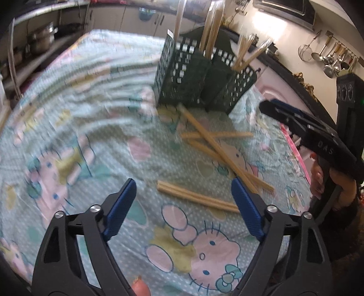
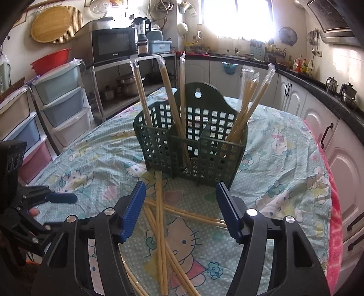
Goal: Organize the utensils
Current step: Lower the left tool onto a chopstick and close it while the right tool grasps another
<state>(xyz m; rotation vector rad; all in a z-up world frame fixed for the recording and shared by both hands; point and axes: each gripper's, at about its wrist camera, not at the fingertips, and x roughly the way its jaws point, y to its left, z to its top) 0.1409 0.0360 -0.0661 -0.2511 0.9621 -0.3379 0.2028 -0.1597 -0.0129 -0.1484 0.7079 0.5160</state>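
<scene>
Left gripper [image 1: 183,202] low over the desk [image 1: 68,127], jaws spread wide, nothing gripped. A wrapped chopstick pair [image 1: 195,197] lies flat on the cartoon-cat cloth [image 1: 198,255] between its blue pads, touching neither. Fingertip [image 1: 140,287] of the holding hand shows at the lower edge

Right gripper [image 2: 180,210] also down near the cloth, jaws partly apart, nothing gripped. Loose chopsticks [image 2: 160,227] lie crossed in a small heap beneath and between its pads; one long pair runs straight toward the basket foot. Contact with the pads: cannot tell

From the left wrist view the same heap [image 1: 213,145] sits just beyond the single pair, and the right gripper comes in from the right edge, held in a hand [image 1: 341,189]

Farther on, a dark green slotted basket [image 2: 193,136] stands upright on the desk, split into compartments. Wrapped chopsticks stand tilted in it: three bundles [image 2: 168,95] in the left and middle sections, a fanned cluster [image 2: 250,98] in the right one

Behind: stacked plastic drawers [image 2: 56,107], a microwave [image 2: 113,44] on a shelf, ladles hung on the wall [image 1: 327,57], bright window [image 2: 236,18]
</scene>
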